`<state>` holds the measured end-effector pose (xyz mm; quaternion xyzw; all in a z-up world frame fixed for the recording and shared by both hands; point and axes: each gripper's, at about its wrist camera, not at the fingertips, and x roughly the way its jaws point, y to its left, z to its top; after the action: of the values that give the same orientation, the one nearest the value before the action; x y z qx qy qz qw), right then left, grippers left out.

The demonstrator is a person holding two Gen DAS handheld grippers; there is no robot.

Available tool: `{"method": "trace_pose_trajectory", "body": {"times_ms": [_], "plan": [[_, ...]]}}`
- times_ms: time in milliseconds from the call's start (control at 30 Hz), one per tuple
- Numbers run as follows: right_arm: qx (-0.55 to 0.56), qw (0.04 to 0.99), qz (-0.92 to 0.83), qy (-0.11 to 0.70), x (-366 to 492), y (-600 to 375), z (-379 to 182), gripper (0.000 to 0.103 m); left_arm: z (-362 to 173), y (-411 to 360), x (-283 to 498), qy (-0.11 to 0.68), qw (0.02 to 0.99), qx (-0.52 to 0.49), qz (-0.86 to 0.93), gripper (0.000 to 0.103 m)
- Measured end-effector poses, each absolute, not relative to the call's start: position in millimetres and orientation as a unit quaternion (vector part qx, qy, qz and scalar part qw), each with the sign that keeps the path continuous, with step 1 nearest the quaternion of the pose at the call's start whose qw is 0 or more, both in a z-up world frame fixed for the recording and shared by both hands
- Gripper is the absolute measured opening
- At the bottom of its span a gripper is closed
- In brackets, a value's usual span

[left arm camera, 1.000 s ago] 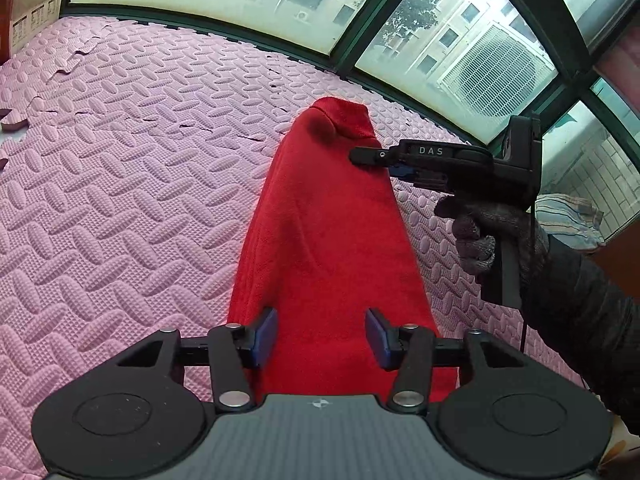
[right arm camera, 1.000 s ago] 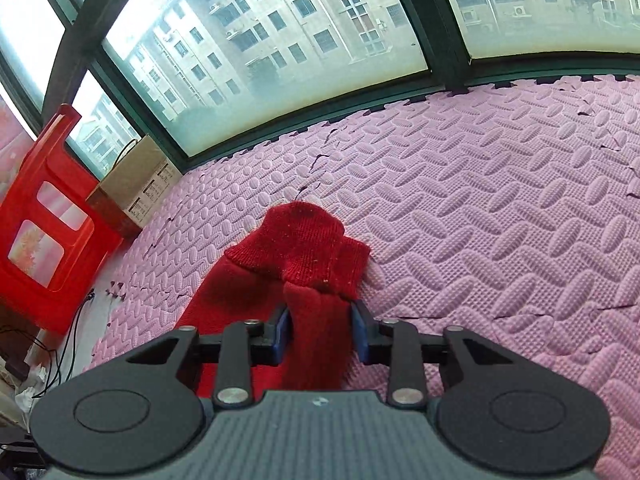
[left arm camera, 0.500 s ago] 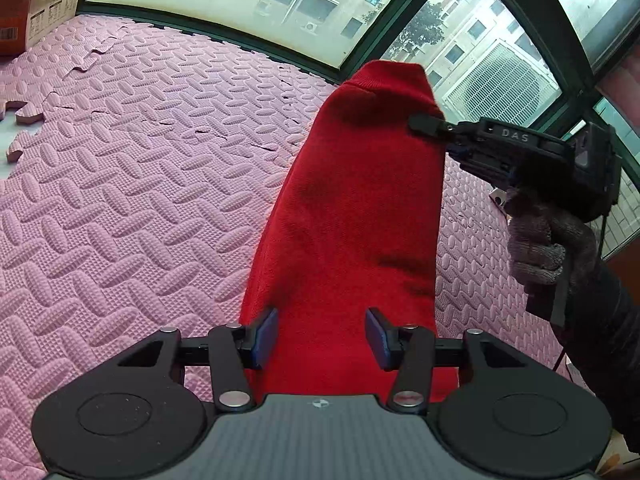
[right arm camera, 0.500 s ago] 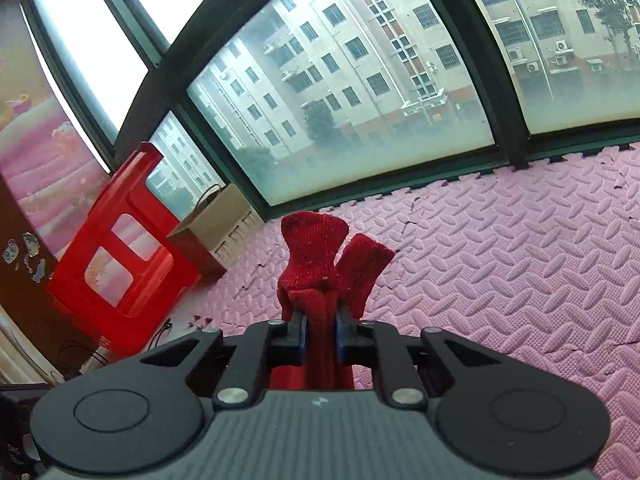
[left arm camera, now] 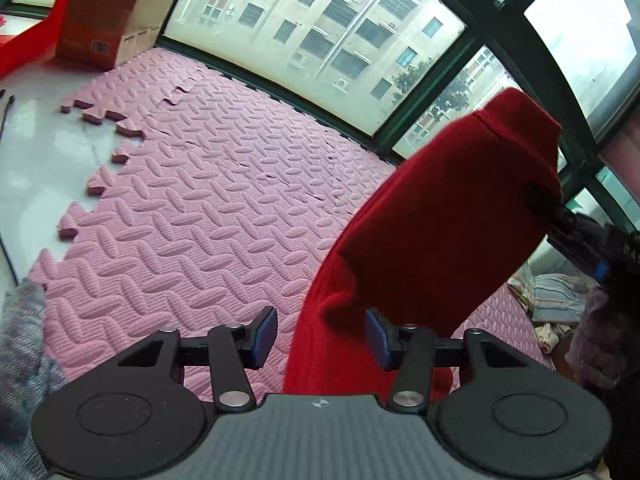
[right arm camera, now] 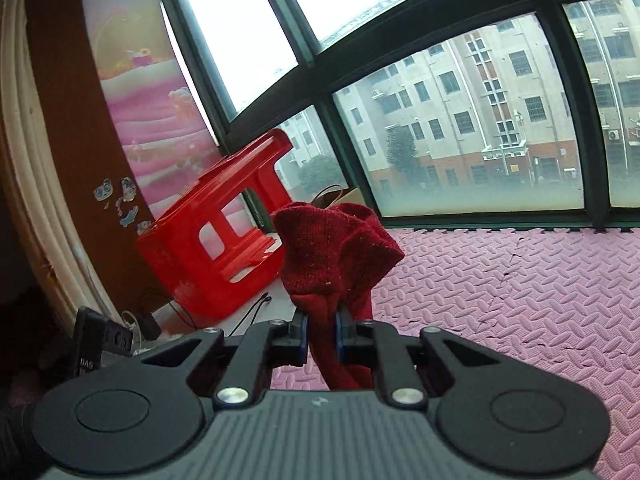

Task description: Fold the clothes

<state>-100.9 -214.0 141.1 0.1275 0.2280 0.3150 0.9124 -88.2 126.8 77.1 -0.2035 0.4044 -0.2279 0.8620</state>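
- Red knit garment (left arm camera: 436, 232) hangs up off the pink foam mat (left arm camera: 192, 216), its lower end trailing down.
- Right gripper (right arm camera: 322, 338) pinches a bunched fold tight.
- Left gripper (left arm camera: 320, 338) gapes wide, cloth draped between its fingers.
- Red plastic stool (right arm camera: 224, 248) by the window.

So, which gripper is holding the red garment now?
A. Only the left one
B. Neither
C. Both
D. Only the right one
D: the right gripper is shut on a bunch of the red garment, while the left gripper stands open, with the cloth only passing between its fingers.
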Motion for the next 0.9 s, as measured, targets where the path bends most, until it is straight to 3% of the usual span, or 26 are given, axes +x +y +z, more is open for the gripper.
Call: {"method": "trace_pose_trajectory", "body": {"times_ms": [367,467,533,700,900], "plan": [[-0.043,0.871,0.425,0.244,-211,-161,115,0.012,70,186,-152,0.394,0.873,-0.236,-0.165,0.055],[-0.094,0.853,0.449,0.250,-239,-149,104,0.018,69,192,-163,0.393,0.872,-0.244,-0.161,0.055],[-0.118,0.840,0.462,0.258,-253,-145,101,0.031,73,193,-169,0.388,0.874,-0.244,-0.163,0.055],[-0.102,0.824,0.483,0.278,-268,-157,117,0.042,91,191,-181,0.361,0.884,-0.240,-0.175,0.058],[-0.031,0.851,0.441,0.282,-250,-171,132,0.042,113,172,-187,0.340,0.887,-0.235,-0.207,0.060]]}}
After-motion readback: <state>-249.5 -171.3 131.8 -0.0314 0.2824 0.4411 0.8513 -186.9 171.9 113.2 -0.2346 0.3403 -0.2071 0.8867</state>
